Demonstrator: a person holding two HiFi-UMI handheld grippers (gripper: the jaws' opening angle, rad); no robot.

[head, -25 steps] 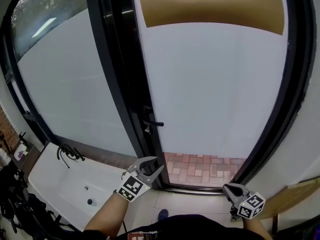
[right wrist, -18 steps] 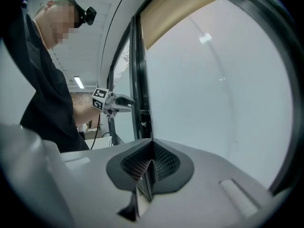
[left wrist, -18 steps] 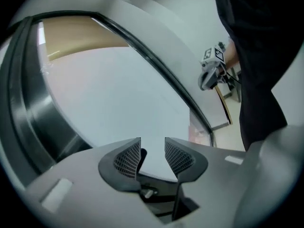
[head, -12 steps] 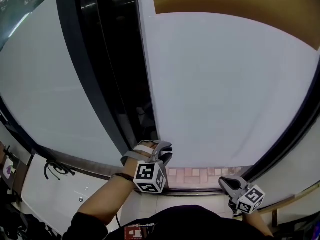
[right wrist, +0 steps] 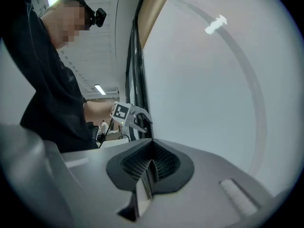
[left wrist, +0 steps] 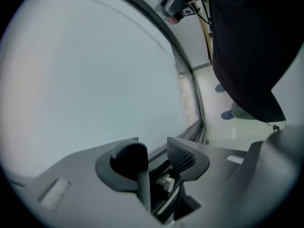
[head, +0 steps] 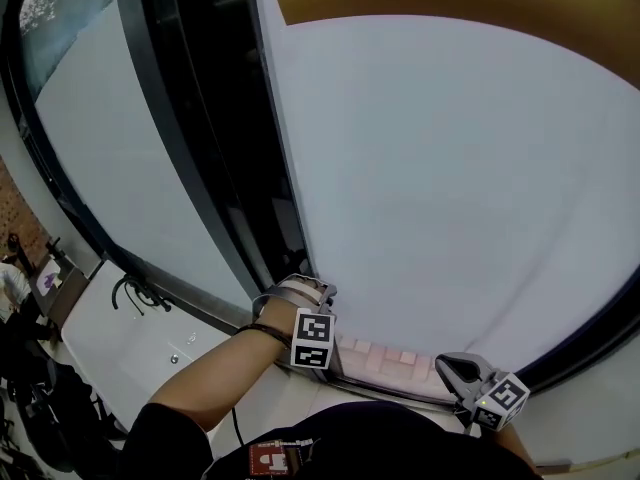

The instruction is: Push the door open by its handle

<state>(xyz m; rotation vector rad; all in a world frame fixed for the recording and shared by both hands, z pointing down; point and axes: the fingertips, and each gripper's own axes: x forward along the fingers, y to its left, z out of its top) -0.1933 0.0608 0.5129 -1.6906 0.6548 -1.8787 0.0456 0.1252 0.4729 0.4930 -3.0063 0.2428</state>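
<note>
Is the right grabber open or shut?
Shut: the right gripper has its jaws pressed together, with nothing between them.

Head cam down, gripper cams v. close, all share door (head: 450, 188)

Grey left claw (head: 306, 287), right claw (head: 443, 362); black-white marker cubes (head: 313, 340); black short-sleeved shirt (head: 172, 434).

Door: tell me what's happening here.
A person stands at the frosted glass door with a tool in each hand. The left tool is at the door's edge beside the dark frame; its jaws have just been opening and grip nothing. The right tool hangs low, shut and empty.
</note>
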